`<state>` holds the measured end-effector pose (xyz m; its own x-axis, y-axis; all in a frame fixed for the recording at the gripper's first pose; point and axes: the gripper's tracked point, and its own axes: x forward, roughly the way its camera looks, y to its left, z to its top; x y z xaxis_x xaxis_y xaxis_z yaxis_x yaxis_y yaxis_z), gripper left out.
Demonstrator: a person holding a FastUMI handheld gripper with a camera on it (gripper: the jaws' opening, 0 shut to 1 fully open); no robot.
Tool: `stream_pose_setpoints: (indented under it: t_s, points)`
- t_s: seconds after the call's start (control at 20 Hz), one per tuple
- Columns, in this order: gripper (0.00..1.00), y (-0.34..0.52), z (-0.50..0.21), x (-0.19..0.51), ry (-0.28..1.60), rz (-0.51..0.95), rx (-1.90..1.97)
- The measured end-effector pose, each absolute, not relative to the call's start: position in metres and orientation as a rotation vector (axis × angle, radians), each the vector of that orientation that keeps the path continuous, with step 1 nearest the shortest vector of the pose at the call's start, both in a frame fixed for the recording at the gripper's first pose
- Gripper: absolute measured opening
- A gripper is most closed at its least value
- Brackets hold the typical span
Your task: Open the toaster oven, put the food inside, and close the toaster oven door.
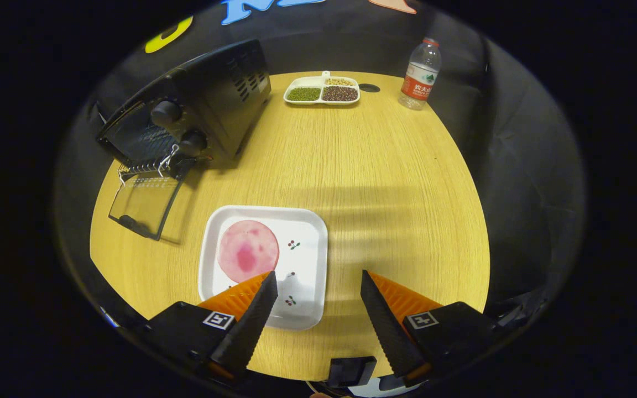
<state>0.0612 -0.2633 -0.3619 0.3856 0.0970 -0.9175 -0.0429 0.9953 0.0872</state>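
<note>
Black cloth walls close round a pale wooden table [385,182] in the gripper view. On its far left stands the toaster oven [197,110], its glass door [144,204] already dropped flat toward the near side, a wire rack showing at the mouth. Near the fingers lies a white square plate [302,243] carrying a pink round slice of food [247,250]. The hand-held gripper [318,284] hangs above the plate's near edge with its fingers spread wide apart and nothing between them; the left finger's tip overlaps the slice's near rim.

Risks, as I judge them: the slice looks thin and flat, so the fingers may slide over it or push the plate instead. Carrying it left, it could droop and snag the rack or the lowered door.

Far off sit a divided dish [322,90] of beans and a water bottle [420,74].
</note>
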Motion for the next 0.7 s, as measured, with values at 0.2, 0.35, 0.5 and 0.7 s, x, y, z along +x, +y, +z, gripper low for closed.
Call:
stream_pose_setpoints:
  t_s: [0.2,0.35,0.5,0.7]
  points:
    - [0.93,-0.262,-0.377,0.065,1.258,0.077,0.137]
    - [0.8,-0.262,-0.386,0.06,1.299,0.083,0.12]
    - [0.66,-0.26,-0.389,0.062,1.31,0.084,0.098]
    - [0.4,-0.258,-0.39,0.063,1.341,0.071,0.125]
